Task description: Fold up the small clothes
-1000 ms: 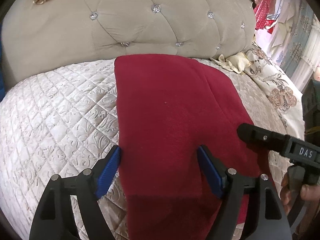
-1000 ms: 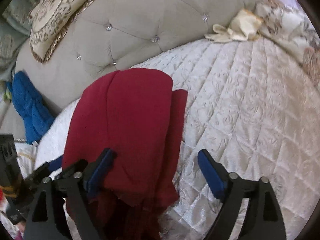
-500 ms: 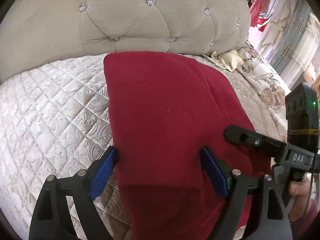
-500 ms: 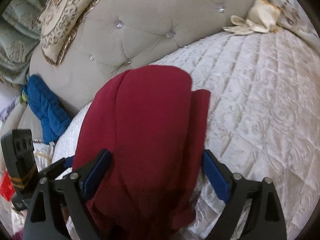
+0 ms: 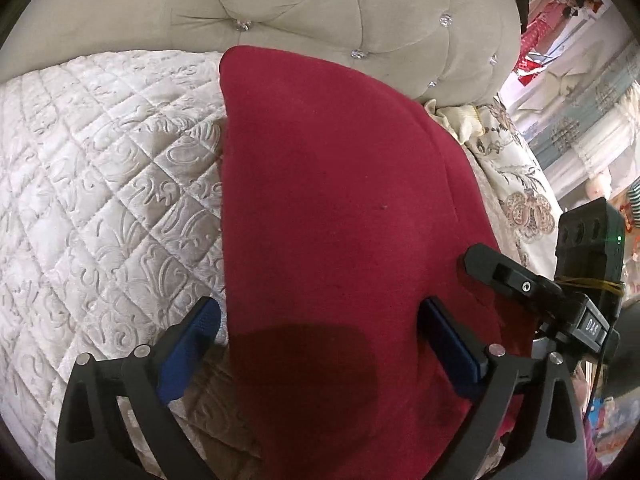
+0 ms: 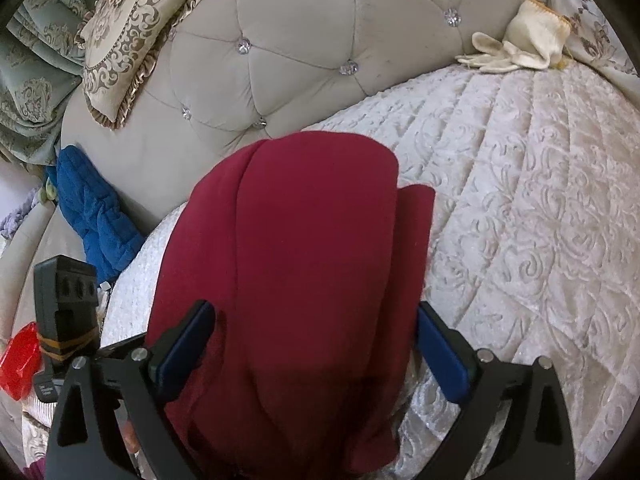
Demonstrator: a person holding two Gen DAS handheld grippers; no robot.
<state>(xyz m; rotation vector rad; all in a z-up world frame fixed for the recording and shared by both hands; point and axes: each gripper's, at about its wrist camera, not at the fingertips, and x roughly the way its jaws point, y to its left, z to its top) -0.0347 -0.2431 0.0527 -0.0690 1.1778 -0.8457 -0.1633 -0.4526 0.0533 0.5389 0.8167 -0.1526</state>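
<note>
One red garment (image 5: 340, 208), folded lengthwise into a long strip, lies on the cream quilted bedspread (image 5: 100, 184) with its far end against the grey tufted headboard (image 5: 320, 12) and a narrower underlayer showing along its right edge in the right wrist view. Two grippers, both with blue-padded fingers: left gripper (image 5: 316, 344) spread wide, its pads set either side of the near part of the strip, left pad over the quilt just beside the cloth edge, right pad over the cloth; right gripper (image 6: 312, 352) likewise spread wide, straddling the near end of the strip, nothing pinched. Each gripper's black body shows at the edge of the other's view. Surroundings, right wrist view: one pair of pale cream gloves (image 6: 516, 48) at the foot of the headboard, well apart from the garment; one gold-patterned cushion (image 6: 132, 28) propped on the headboard top; one blue quilted item (image 6: 92, 216) in the gap left of the bed; one red object (image 6: 18, 360) at the lower left, kind not clear. Left wrist view: one floral-embroidered cover (image 5: 516, 184) beside the garment's right edge; hanging clothes (image 5: 544, 28) in the far background, blurred
</note>
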